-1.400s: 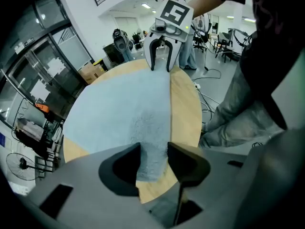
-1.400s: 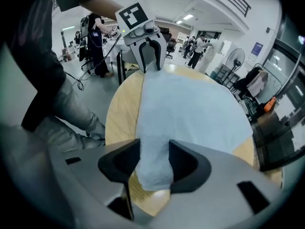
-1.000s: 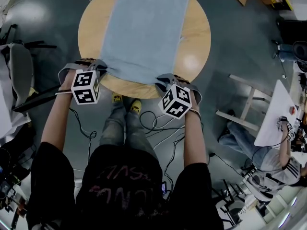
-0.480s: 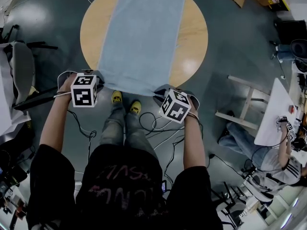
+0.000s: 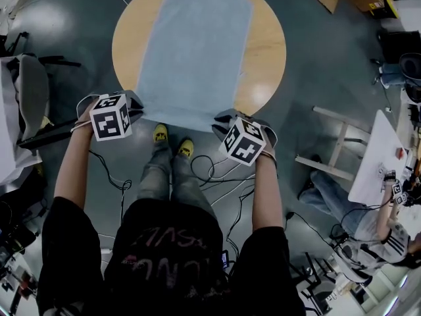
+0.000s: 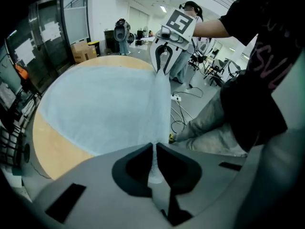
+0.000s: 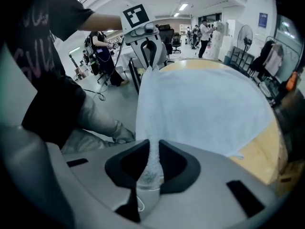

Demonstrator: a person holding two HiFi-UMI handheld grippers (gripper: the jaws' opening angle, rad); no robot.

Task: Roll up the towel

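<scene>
A light blue towel (image 5: 194, 51) lies spread flat on the round wooden table (image 5: 266, 51); its near edge hangs just past the table's near rim. My left gripper (image 5: 133, 101) is shut on the towel's near left corner, and my right gripper (image 5: 222, 118) is shut on the near right corner. In the left gripper view the towel (image 6: 105, 104) runs from my left gripper (image 6: 154, 149) across to the right gripper (image 6: 162, 63). The right gripper (image 7: 153, 147) pinches a bunched corner of towel (image 7: 205, 99); its jaws have just been opening a little, with the cloth still between them.
Below the table's near rim are my legs and yellow shoes (image 5: 171, 140), with cables (image 5: 217, 176) on the grey floor. A chair (image 5: 26, 97) stands at the left, a wooden stool (image 5: 335, 143) at the right, and a white table (image 5: 381, 157) with seated people beyond it.
Both grippers have drawn the towel toward me: its far edge now lies on the table and its near edge has passed the rim. The left gripper also shifted left.
</scene>
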